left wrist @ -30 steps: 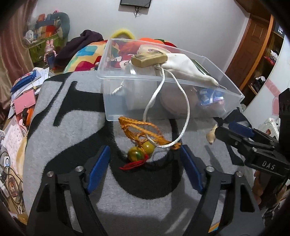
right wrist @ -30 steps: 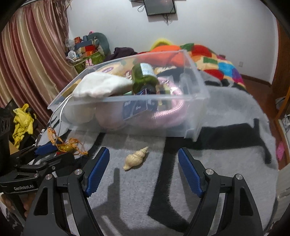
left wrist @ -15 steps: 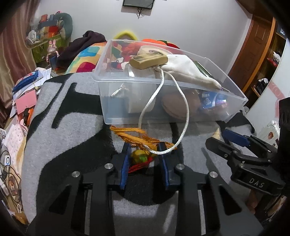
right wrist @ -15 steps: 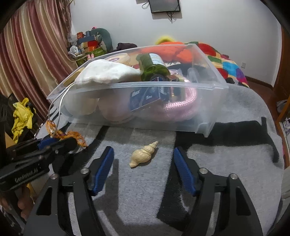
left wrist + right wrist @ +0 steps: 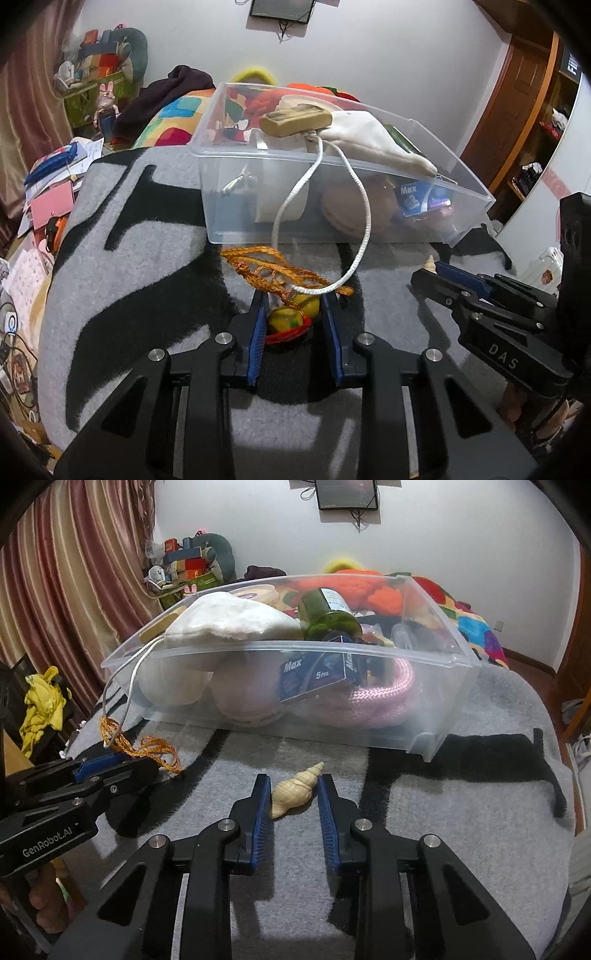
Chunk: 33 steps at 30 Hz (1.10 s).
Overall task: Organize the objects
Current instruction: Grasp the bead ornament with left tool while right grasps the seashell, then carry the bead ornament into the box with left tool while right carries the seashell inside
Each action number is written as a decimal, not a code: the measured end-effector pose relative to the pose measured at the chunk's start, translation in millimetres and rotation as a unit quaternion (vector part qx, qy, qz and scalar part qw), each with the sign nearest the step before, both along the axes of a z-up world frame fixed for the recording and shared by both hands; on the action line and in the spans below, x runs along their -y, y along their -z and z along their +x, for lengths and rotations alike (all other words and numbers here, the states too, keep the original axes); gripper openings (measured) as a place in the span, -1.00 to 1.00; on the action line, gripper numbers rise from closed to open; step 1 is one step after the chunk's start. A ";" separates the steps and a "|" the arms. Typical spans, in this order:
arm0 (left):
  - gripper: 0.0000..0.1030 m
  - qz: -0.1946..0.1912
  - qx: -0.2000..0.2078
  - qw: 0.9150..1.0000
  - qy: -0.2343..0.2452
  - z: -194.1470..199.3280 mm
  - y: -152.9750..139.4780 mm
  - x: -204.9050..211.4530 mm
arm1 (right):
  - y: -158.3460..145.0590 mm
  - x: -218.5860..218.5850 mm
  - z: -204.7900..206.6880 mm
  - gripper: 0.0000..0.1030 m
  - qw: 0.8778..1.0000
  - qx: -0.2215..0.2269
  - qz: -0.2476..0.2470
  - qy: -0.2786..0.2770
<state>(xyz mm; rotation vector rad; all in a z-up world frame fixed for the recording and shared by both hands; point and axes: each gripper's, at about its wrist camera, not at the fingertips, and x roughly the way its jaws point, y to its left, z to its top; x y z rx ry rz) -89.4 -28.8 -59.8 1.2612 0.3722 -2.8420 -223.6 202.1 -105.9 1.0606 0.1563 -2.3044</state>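
1. Netted balls [image 5: 291, 317]: two glossy yellow-green spheres in an orange mesh net [image 5: 273, 271] with a red cord loop, lying at lower centre of the left wrist view on the fleecy blanket [image 5: 129, 258]. The left gripper [image 5: 294, 314] is clenching them between its blue ribbed pads.
2. Seashell [image 5: 295, 788]: cream, spiral, tapering to a point, resting at centre of the right wrist view. The right gripper [image 5: 293, 794] is straddling it, jaws narrowed; the left pad is touching the shell, while contact on the other side cannot be told, so a grasp cannot be confirmed.
3. Clear plastic bin [image 5: 436, 686]: rectangular, translucent, sitting across the middle of both views just beyond both items.
4. Bin contents: a white cloth pouch [image 5: 229, 622] whose white cord [image 5: 356, 221] is trailing over the wall onto the net; a dark green glass bottle [image 5: 328, 616]; a coiled pink braided rope [image 5: 380, 698]; a blue "Max" box [image 5: 314, 674].
5. Blanket: grey with black bands, covering the surface.
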 end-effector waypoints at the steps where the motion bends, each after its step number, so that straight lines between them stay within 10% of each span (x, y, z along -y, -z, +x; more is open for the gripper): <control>1: -0.44 0.001 -0.001 1.000 0.000 0.9 -0.8 0.5 | -0.2 -0.8 -0.5 -0.54 1.000 0.003 -0.005 0.000; 33: -0.44 -0.011 -0.075 0.997 0.012 15.5 -52.6 -2.3 | -49.8 -14.4 20.2 -0.54 0.997 -0.055 -0.058 -0.006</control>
